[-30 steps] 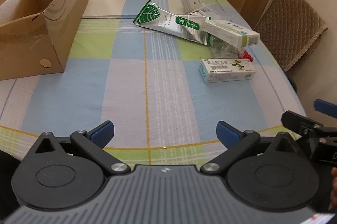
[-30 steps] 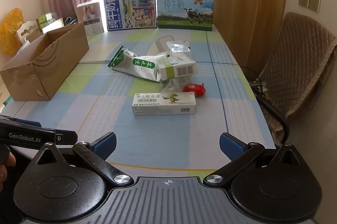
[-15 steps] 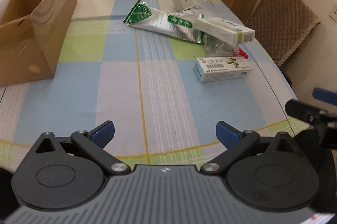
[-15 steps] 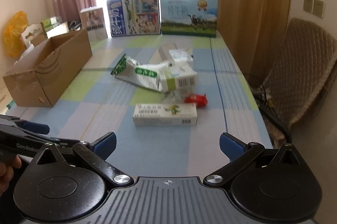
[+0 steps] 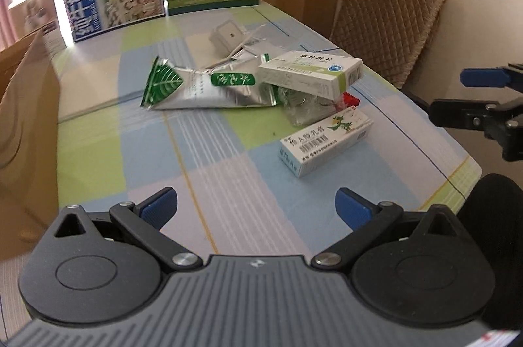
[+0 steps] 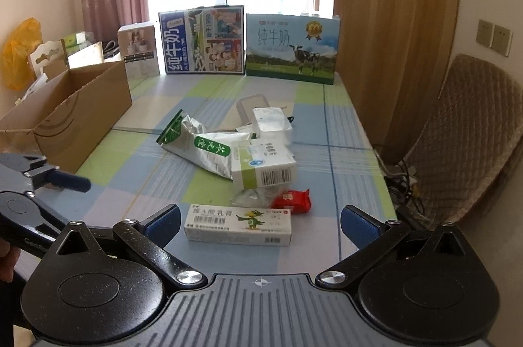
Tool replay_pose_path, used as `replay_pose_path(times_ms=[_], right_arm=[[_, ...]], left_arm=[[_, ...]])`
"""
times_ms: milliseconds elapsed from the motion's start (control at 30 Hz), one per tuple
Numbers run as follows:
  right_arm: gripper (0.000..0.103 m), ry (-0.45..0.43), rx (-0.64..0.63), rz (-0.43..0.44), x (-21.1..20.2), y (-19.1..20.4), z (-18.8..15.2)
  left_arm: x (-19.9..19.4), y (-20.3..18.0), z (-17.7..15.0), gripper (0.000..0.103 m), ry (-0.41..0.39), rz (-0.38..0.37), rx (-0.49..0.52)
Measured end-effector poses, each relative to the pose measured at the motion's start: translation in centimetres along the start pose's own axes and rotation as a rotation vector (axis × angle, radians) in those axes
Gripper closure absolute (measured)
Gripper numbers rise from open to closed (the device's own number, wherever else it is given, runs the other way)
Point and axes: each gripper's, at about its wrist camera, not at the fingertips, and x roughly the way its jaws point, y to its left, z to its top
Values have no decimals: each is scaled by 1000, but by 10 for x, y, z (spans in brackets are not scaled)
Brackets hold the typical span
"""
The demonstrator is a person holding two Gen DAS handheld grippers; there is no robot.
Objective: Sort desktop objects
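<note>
A pile of objects lies mid-table: a long white ointment box with a green bird [image 6: 238, 224] [image 5: 326, 141], a white-and-green medicine box [image 6: 263, 167] [image 5: 310, 74] resting on a silver-green foil bag [image 6: 199, 147] [image 5: 209, 87], a red packet [image 6: 292, 200], crumpled clear plastic [image 5: 305, 110] and a white container [image 6: 271, 126]. My right gripper [image 6: 260, 223] is open, its fingers straddling the ointment box from the near side. My left gripper [image 5: 256, 208] is open and empty, above the tablecloth left of the ointment box.
An open cardboard box [image 6: 70, 115] stands at the table's left. Milk cartons [image 6: 202, 40] [image 6: 291, 48] stand at the far edge. A quilted chair [image 6: 464, 131] stands right of the checked tablecloth [image 5: 228, 164].
Both grippers have moved forward toward the pile. The left view has swung right, so the cardboard box has slid to its left edge. The right gripper now frames the ointment box.
</note>
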Motion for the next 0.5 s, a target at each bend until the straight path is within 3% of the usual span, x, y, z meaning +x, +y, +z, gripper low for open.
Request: replay_pose_path(times_ms=[333, 500], right_arm=[[2, 30, -6, 13, 32, -9, 12], [2, 48, -12, 29, 44, -15, 15]], left_arm=[[37, -13, 20, 2, 58, -97, 164], [54, -19, 27, 5, 45, -171, 278]])
